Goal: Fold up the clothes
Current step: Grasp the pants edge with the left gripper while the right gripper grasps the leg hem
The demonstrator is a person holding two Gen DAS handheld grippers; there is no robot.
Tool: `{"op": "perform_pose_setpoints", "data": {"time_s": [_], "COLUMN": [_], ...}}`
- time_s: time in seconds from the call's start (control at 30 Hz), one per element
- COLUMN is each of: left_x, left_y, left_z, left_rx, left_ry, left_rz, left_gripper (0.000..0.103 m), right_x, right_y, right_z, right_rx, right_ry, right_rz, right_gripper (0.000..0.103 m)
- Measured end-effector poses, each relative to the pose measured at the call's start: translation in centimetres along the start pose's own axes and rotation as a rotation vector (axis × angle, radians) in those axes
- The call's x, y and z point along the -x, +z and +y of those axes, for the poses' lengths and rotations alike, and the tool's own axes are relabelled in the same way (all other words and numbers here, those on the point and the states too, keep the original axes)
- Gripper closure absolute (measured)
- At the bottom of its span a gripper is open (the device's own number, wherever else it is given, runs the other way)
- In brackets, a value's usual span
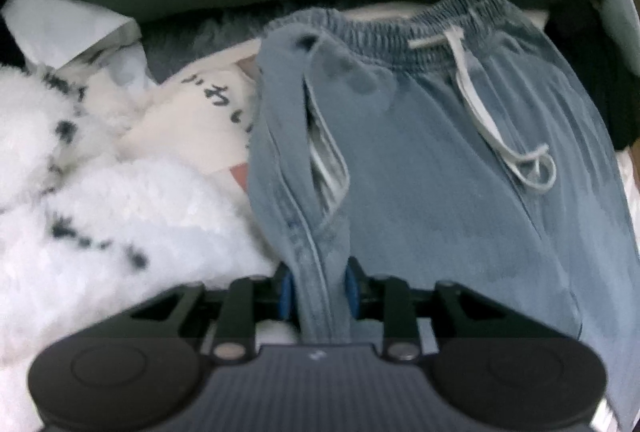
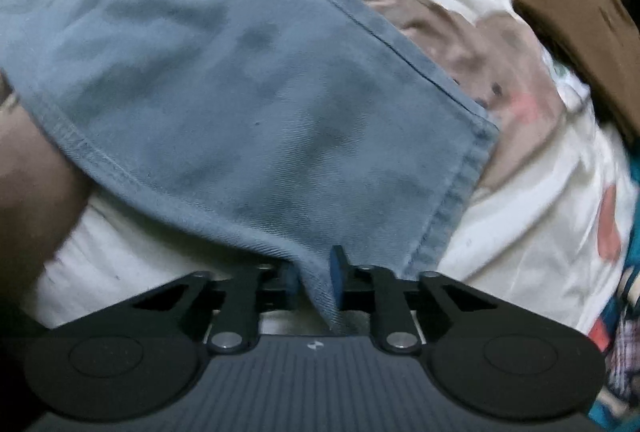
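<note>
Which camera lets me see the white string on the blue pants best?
The left wrist view. There the white drawstring hangs from the elastic waistband of the blue pants, ending in a loop. The right wrist view shows only a hemmed leg end, no string.

White fluffy black-spotted blanket, printed cream sheet, brown cardboard.

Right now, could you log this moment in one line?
left gripper: shut on blue trousers | right gripper: shut on trouser hem
</note>
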State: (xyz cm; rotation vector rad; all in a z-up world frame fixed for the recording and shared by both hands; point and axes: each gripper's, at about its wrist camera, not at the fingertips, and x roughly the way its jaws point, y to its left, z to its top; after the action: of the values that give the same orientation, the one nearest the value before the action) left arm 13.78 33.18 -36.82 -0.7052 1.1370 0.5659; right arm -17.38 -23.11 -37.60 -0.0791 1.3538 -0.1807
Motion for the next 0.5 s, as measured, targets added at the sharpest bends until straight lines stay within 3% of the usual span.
{"op": "perform_pose_setpoints", "data": {"time_s": [0.33, 0.5], "left_x": [-1.3, -1.5], "left_y": [1.4, 1.7], "left_z": [2.8, 3.4], "left_rx": [0.121, 0.16], "left_ry": [-0.1, -0.136], "left_rz": [-0.027, -0.022], "left_gripper": [0.066, 0.066], "right_x": [4.9, 6.4], "right_y": [3.8, 5.7], "right_z": [-5.4, -5.9], "right_rx": [-0.272, -0.263], "right_ry": [0.088, 0.07], "right_rz": [-0.042, -0.075], "right_gripper": [0.098, 0.099]}}
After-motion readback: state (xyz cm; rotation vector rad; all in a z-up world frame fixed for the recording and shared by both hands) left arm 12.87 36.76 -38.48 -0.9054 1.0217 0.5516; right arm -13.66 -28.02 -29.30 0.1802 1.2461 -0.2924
